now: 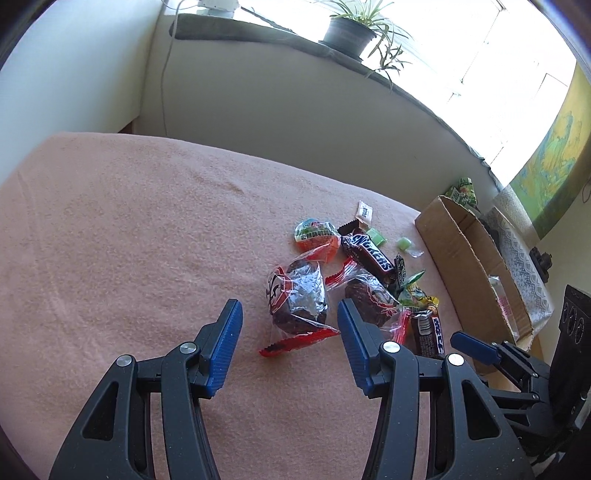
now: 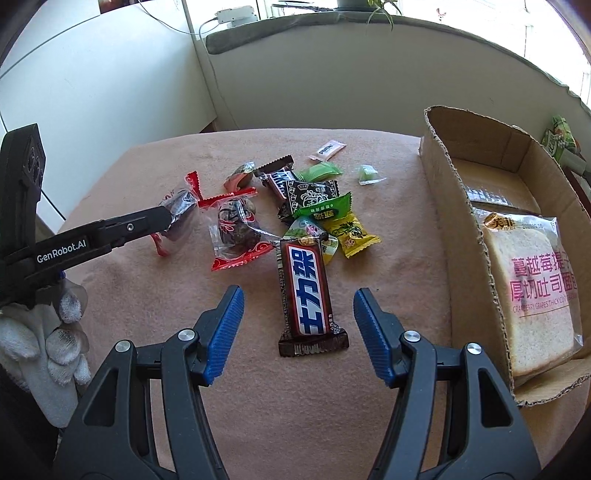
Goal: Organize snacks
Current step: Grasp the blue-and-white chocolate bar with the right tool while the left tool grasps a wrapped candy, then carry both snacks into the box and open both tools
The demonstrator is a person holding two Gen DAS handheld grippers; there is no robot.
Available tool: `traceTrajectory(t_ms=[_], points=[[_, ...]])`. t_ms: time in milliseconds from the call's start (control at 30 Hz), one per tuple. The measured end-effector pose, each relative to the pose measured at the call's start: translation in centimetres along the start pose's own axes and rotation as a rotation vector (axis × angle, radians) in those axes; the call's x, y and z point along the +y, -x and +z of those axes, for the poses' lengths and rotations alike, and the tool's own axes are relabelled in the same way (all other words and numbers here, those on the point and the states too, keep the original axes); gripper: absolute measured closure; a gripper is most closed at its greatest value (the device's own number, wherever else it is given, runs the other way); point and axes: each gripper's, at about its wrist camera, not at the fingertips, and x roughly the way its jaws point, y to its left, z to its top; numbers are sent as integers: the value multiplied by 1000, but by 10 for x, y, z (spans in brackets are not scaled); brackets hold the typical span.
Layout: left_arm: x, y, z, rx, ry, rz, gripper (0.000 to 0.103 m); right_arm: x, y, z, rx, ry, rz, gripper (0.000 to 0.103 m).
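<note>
Left gripper (image 1: 290, 325): angled down over the pink blanket (image 1: 129, 229), jaws parted, nothing held; clear-wrapped dark cake (image 1: 297, 301) lies just beyond the tips, between them, pads not touching. White-gloved hand (image 2: 55, 343) carries it (seen at near left in right wrist view). Right gripper (image 2: 299, 317): also tilted down, jaws apart w/ gap each side, empty; brown Snickers bar w/ Chinese lettering (image 2: 304, 291) lies flat on blanket between the fingers, untouched. Snack pile centre-far: 2nd wrapped cake (image 2: 236, 229), English-label Snickers (image 1: 369, 253), orange-green round pack (image 1: 317, 232), green candy wrapper (image 2: 323, 210), yellow packet (image 2: 352, 232), small white sachet (image 1: 364, 212) at far edge. Cardboard box (image 2: 439, 177): right of pile, open top, holds bagged sliced bread (image 2: 532, 291). Beyond: windowsill w/ potted plant (image 1: 351, 31). Path from grippers to snacks unobstructed.
</note>
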Motion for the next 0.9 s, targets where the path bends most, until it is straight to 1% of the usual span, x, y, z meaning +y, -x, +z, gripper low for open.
traceTrajectory(t_ms=[300, 400, 467, 567, 633, 667, 800, 900], points=[[7, -11, 2, 21, 30, -14, 52, -3, -16, 3, 22, -1, -11, 40], [6, -11, 3, 26, 31, -24, 58, -5, -21, 4, 34, -1, -6, 47], [5, -13, 2, 28, 24, -20, 64, -5, -24, 4, 42, 2, -7, 50], [4, -13, 2, 23, 18, -15, 66, -4, -27, 5, 47, 8, -6, 58], [3, -12, 2, 17, 13, -13, 70, -4, -29, 6, 48, 10, -12, 67], [3, -12, 1, 14, 10, -11, 70, -4, -30, 6, 49, 9, -10, 70], [2, -11, 1, 8, 3, -6, 70, -3, -30, 6, 49, 12, -14, 73], [1, -8, 0, -3, 1, -3, 71, -4, -27, 4, 47, 4, -8, 73]])
